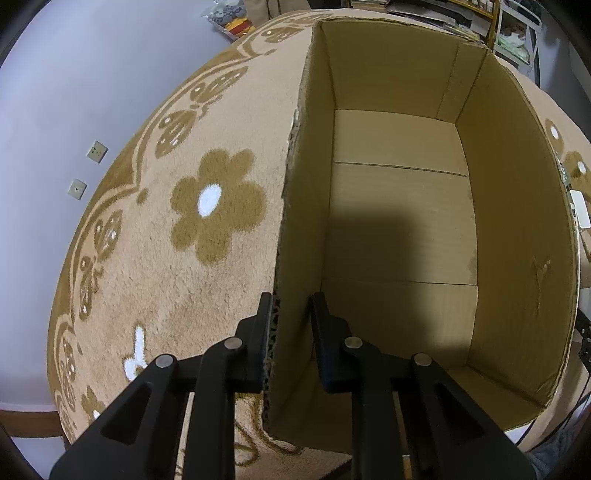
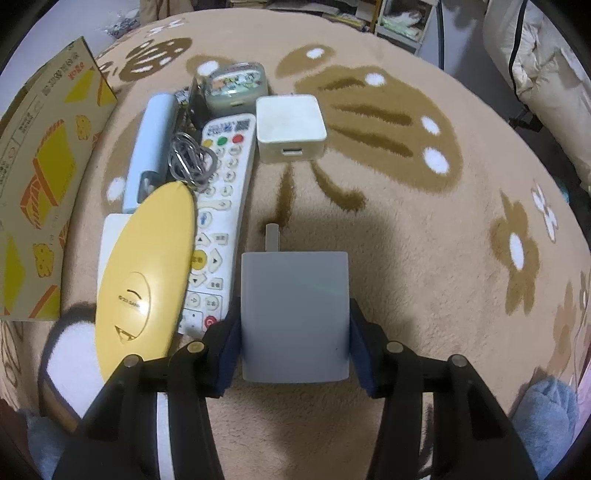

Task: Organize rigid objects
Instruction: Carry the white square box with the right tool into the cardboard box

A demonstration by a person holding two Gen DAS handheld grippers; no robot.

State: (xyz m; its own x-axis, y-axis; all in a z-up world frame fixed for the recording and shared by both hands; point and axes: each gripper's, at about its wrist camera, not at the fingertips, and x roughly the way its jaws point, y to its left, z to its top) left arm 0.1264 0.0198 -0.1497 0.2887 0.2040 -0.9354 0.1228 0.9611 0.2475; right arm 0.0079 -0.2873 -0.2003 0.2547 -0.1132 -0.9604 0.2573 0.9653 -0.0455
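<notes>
An open cardboard box (image 1: 399,206) stands on a beige flowered rug and nothing lies inside it. My left gripper (image 1: 291,306) is shut on the box's left wall, one finger outside, one inside. My right gripper (image 2: 293,332) is shut on a grey charger block (image 2: 294,314) with a prong pointing away, held just above the rug. To its left lie a yellow oval case (image 2: 147,273), a white remote (image 2: 218,218), a light blue bar (image 2: 151,147), a coiled cable (image 2: 190,158), a white adapter cube (image 2: 290,125) and a grey tin (image 2: 236,88).
The box's printed outside (image 2: 40,177) shows at the left of the right wrist view. The rug (image 1: 207,206) borders a pale floor (image 1: 55,92) on the left. Shelves and clutter (image 2: 399,18) stand at the far end. White bedding (image 2: 546,74) lies at the right.
</notes>
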